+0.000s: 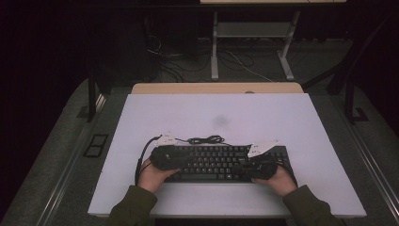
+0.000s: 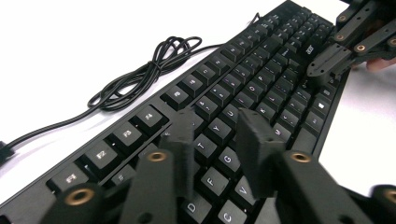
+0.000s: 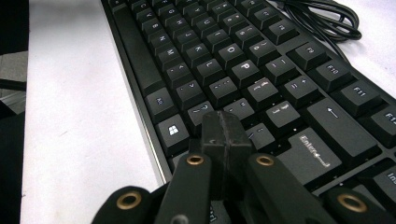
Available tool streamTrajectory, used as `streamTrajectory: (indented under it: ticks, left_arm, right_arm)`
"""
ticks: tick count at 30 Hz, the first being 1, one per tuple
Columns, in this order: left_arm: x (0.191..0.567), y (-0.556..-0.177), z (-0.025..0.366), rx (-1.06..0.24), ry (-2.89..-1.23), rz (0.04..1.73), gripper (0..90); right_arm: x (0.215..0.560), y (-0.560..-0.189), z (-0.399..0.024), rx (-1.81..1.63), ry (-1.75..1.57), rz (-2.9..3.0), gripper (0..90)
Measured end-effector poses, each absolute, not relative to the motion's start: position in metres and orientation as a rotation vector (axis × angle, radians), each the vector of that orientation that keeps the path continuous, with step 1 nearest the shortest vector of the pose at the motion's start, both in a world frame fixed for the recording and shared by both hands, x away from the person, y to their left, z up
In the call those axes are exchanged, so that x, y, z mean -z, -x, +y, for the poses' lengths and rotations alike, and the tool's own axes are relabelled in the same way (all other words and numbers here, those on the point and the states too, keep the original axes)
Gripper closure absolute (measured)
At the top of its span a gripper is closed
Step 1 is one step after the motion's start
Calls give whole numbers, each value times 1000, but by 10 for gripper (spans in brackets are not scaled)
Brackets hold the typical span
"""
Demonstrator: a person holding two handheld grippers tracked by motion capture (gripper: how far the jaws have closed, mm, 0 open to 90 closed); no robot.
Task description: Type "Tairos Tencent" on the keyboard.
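Note:
A black keyboard (image 1: 219, 162) (image 2: 261, 79) (image 3: 224, 56) lies on the white table top (image 1: 211, 113), near its front edge. Its cable (image 1: 207, 140) (image 2: 140, 74) lies coiled just behind it. My left gripper (image 1: 179, 159) (image 2: 215, 126) hovers low over the keyboard's left half, above the T and Y keys, open with a gap between the jaws and nothing in them. My right gripper (image 1: 245, 167) (image 3: 223, 123) rests over the keyboard's right half, by the keys left of Enter, with its jaws pressed together and empty. In the left gripper view the right gripper (image 2: 322, 67) touches down on the far keys.
A wooden desk edge (image 1: 216, 88) borders the white top at the back. Beyond it stand white table legs (image 1: 215, 47) and loose floor cables (image 1: 244, 61). Bare white surface stretches behind the keyboard and on both sides of it.

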State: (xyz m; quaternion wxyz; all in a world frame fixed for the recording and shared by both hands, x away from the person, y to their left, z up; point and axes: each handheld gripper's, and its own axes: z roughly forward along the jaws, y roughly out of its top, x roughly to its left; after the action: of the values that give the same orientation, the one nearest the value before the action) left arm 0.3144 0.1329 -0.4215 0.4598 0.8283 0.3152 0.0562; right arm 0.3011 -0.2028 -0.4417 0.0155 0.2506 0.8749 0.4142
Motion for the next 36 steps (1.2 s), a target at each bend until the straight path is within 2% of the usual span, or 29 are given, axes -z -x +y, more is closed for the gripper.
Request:
streamTrajectory:
  ticks: [4, 5, 7, 8, 10, 14, 26, 30, 36]
  left_arm:
    - [420, -310, 139, -151, -2028, 771, 515]
    - [420, -309, 140, -160, -2031, 766, 454]
    - [420, -306, 141, -199, -2034, 791, 249]
    - [419, -305, 142, -210, -2034, 791, 188]
    - [418, -303, 144, -219, -2025, 789, 152]
    - [419, -300, 146, -220, -2022, 798, 122]
    - [423, -295, 155, -205, -2000, 798, 124]
    - [423, -295, 159, -207, -1996, 794, 127]
    - [422, -292, 162, -203, -1974, 801, 132]
  right_arm:
    - [442, -301, -203, -1288, -779, 2722, 896]
    - [442, -301, -203, -1288, -780, 2721, 896]
    - [442, -301, -203, -1289, -780, 2721, 896]
    - [442, -301, -203, -1290, -779, 2721, 896]
    - [442, -301, -203, -1291, -782, 2721, 896]
    - [442, -301, -203, -1293, -787, 2719, 896]
    - [437, -302, -208, -1368, -799, 2674, 895]
    - [435, -303, -209, -1409, -819, 2657, 822]
    - [431, -306, -211, -1464, -849, 2621, 656]
